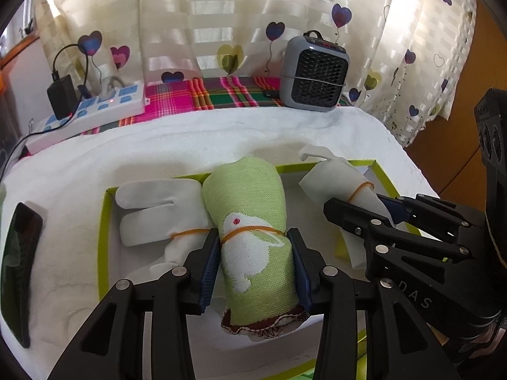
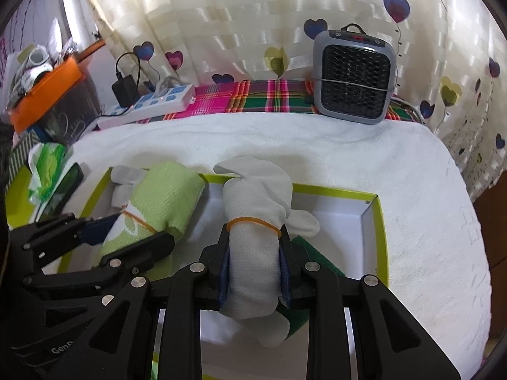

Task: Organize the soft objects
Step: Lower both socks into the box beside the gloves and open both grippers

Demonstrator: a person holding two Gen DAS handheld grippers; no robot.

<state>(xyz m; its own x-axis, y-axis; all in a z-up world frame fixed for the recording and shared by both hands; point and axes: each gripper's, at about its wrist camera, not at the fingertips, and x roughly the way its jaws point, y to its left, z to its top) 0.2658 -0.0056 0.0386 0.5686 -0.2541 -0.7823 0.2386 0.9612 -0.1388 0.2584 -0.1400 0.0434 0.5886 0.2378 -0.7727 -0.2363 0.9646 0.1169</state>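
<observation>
My left gripper (image 1: 256,247) is shut on a rolled green cloth (image 1: 250,215) with a white rabbit pattern and an orange rubber band, over a shallow box with a lime-green rim (image 1: 103,231). A white rolled cloth (image 1: 152,215) lies in the box to its left. My right gripper (image 2: 253,259) is shut on another white rolled cloth (image 2: 253,221) with an orange band, above the box (image 2: 378,221). A dark green piece (image 2: 317,266) lies under it. The right gripper also shows in the left wrist view (image 1: 367,212), and the left gripper in the right wrist view (image 2: 126,234).
The box rests on a white towel (image 2: 396,164) over a plaid cloth (image 2: 253,98). A grey heater (image 2: 355,76) and a white power strip (image 2: 152,104) with a black adapter stand at the back. A black phone (image 1: 19,269) lies left of the box. Curtains hang behind.
</observation>
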